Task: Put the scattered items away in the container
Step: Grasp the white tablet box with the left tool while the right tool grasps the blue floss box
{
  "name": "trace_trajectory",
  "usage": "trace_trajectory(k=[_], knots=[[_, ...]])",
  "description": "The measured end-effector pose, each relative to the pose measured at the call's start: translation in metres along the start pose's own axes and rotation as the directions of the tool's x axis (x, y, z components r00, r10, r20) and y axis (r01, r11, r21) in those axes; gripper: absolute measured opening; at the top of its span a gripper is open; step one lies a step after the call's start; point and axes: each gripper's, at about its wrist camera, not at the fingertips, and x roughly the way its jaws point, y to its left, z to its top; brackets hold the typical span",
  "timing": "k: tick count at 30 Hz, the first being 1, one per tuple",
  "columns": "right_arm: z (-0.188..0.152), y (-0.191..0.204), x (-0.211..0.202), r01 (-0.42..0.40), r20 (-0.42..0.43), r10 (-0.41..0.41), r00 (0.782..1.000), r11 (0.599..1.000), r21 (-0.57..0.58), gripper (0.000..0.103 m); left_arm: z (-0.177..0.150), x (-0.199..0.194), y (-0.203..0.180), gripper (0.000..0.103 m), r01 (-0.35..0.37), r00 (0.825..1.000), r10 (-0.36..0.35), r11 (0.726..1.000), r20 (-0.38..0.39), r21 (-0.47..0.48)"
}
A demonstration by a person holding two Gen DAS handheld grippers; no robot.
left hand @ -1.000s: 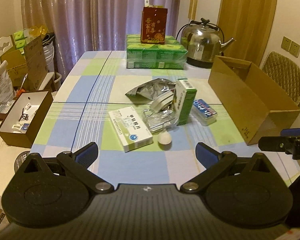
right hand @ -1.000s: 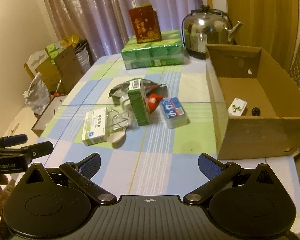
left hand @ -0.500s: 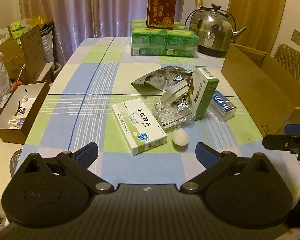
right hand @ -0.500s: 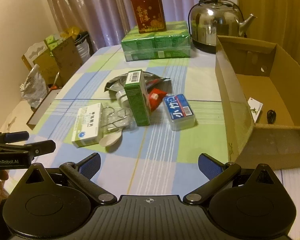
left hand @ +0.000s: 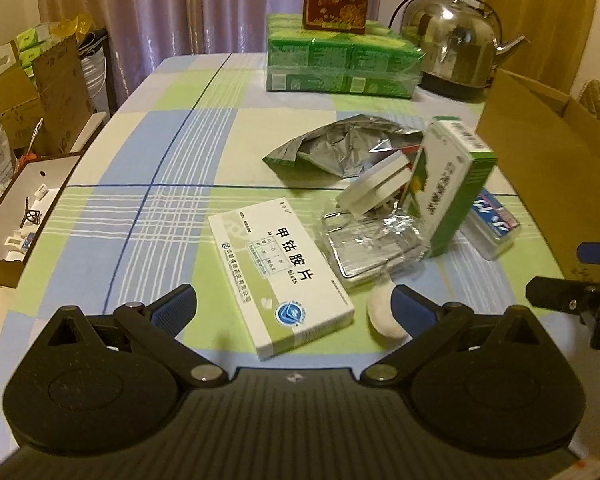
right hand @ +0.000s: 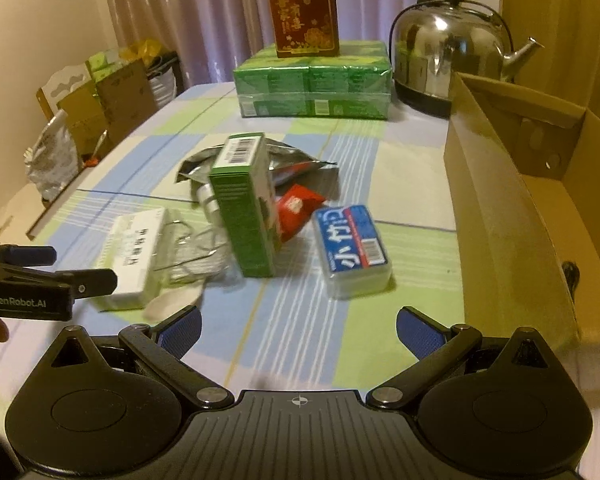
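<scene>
My left gripper [left hand: 294, 308] is open, its fingers straddling the near end of a flat white medicine box [left hand: 280, 272]. Beside it lie a white spoon [left hand: 384, 314], a clear plastic tray [left hand: 372, 240], a standing green box [left hand: 446, 196], a silver foil bag [left hand: 340, 152] and a blue-labelled clear case [left hand: 494, 222]. My right gripper [right hand: 298, 330] is open and empty, hovering short of the blue-labelled case [right hand: 352, 248] and green box [right hand: 246, 216]. A red packet [right hand: 296, 210] lies between them. The brown cardboard box [right hand: 500, 208] stands at the right.
At the table's far end sit a green wrapped pack [right hand: 314, 84] with a red carton [right hand: 302, 10] on top, and a steel kettle [right hand: 452, 56]. Off the left edge are an open dark box [left hand: 18, 208], cartons and bags. A padded chair [left hand: 598, 98] stands behind the cardboard box.
Both grippers have moved forward and lower toward the pile. The left one now reaches the white medicine box; the right one is nearer the blue-labelled case. Both stayed open.
</scene>
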Motion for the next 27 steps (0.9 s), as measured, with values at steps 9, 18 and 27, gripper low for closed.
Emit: trace_trajectory(k=[9,18,27], knots=[[0.004,-0.013,0.040,0.045,0.049,-0.042,0.998,0.996,-0.072,0.101,-0.002,0.028,0.003,0.101,-0.023,1.000,0.023,0.999,-0.002,-0.035],[0.007,-0.024,0.073,0.072,0.049,-0.067,0.997,0.993,-0.099,0.087,-0.004,0.040,0.006,0.099,-0.027,1.000,0.028,0.998,0.010,-0.052],[0.005,-0.033,0.090,0.074,0.029,-0.072,0.997,0.994,-0.076,0.072,-0.005,0.049,0.001,0.080,-0.043,0.999,0.044,0.999,-0.021,0.017]])
